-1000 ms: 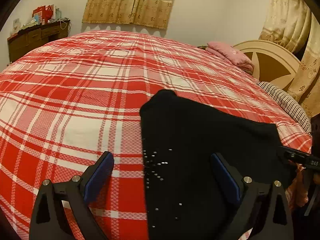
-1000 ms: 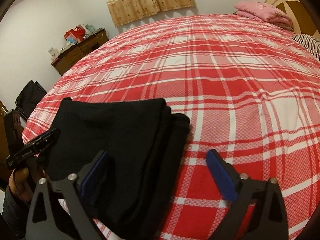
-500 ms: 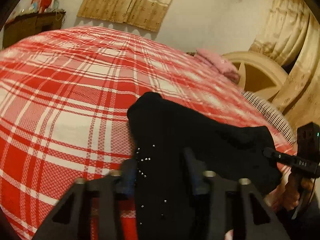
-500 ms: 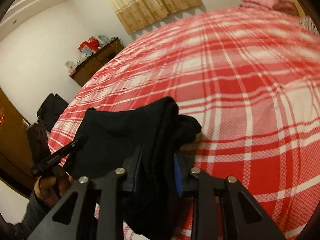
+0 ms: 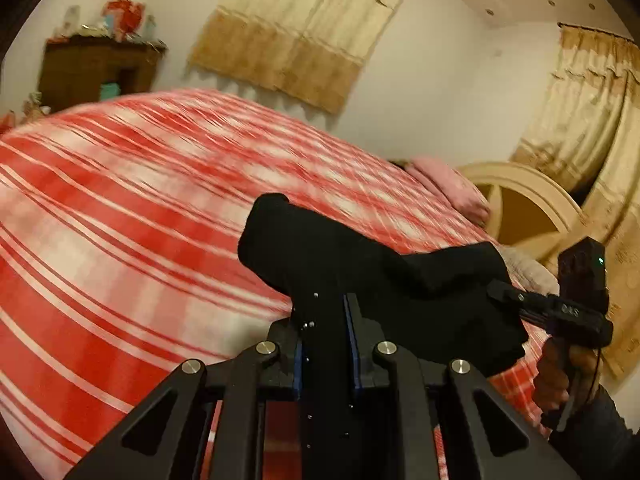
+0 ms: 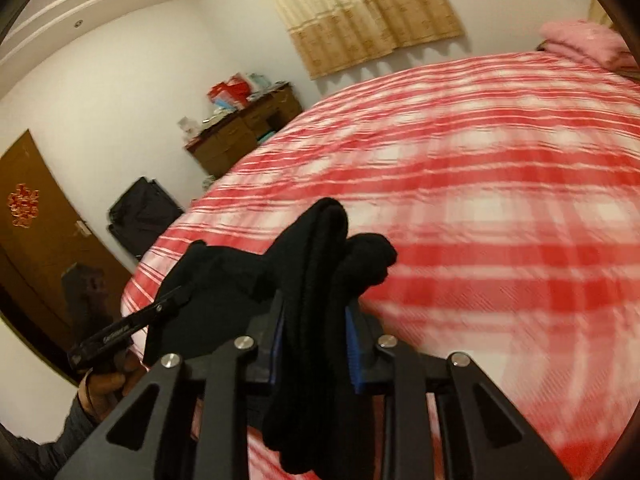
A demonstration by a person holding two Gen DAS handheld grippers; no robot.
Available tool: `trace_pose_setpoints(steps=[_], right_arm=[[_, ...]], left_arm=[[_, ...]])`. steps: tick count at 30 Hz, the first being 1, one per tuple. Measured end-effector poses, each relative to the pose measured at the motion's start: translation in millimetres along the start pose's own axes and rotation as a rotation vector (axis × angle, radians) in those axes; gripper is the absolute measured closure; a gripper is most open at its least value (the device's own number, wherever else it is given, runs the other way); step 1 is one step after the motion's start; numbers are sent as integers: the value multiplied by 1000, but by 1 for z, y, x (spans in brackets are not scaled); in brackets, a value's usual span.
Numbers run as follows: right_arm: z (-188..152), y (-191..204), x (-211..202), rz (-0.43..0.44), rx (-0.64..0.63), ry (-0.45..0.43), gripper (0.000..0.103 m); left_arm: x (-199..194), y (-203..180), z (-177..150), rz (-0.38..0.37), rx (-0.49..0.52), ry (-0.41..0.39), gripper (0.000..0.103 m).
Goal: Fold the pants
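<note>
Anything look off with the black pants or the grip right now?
Nothing damaged. Both the left gripper and right gripper are clamped on the black fabric pants, which hang bunched above the red plaid bedspread.

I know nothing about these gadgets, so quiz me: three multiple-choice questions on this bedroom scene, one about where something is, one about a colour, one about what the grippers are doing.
1. Where is the pink bedding?
A. at the head of the bed, by the headboard
B. on the dresser
C. on the floor by the door

2. What colour are the pants?
A. blue
B. black
C. beige

3. What are the two grippers doing?
A. both open above the bed
B. only one is closed
C. both shut on the pants

Answers:
1. A: the pink bedding lies by the cream headboard, far from the dresser.
2. B: the pants are black against the red plaid bedspread.
3. C: the left gripper and right gripper each pinch black cloth between blue pads.
</note>
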State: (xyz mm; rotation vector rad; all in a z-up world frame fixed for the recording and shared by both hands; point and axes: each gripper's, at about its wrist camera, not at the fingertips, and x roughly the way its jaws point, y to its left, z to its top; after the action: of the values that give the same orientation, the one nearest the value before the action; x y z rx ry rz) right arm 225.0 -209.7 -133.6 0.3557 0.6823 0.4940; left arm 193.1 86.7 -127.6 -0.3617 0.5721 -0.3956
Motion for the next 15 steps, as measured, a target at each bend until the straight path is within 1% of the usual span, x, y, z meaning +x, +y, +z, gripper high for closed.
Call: trace_pose_setpoints(steps=[4,6,9,10,11,12,13,14,15], right_arm=[[28,30,55,78,-34,4,75],[37,46,88,112,-43,24,75],[38,54,135,106,-31,99,75],[37,54,150,105,-16,134,74],[34,50,163,81,-5,155,73],[32,44,169,60,3,163,69],[30,40,174,49,13,169,64],[26,33,175,39,31,174,51],[22,26,173,10,49,174,36]], left_arm=[[-7,36,19,108,-8,-40,86],[0,51,19,170,-13,-21,86],[15,66,6,247,-15,30,84],[19,69,1,264,-12,40,81],[21,71,-4,277,-14,40,77],[22,72,-8,305,-15,29,64],[22,72,-10,331,-11,17,49],[22,72,-13,359,-9,6,41],[23,73,-15,383,-14,2,29]])
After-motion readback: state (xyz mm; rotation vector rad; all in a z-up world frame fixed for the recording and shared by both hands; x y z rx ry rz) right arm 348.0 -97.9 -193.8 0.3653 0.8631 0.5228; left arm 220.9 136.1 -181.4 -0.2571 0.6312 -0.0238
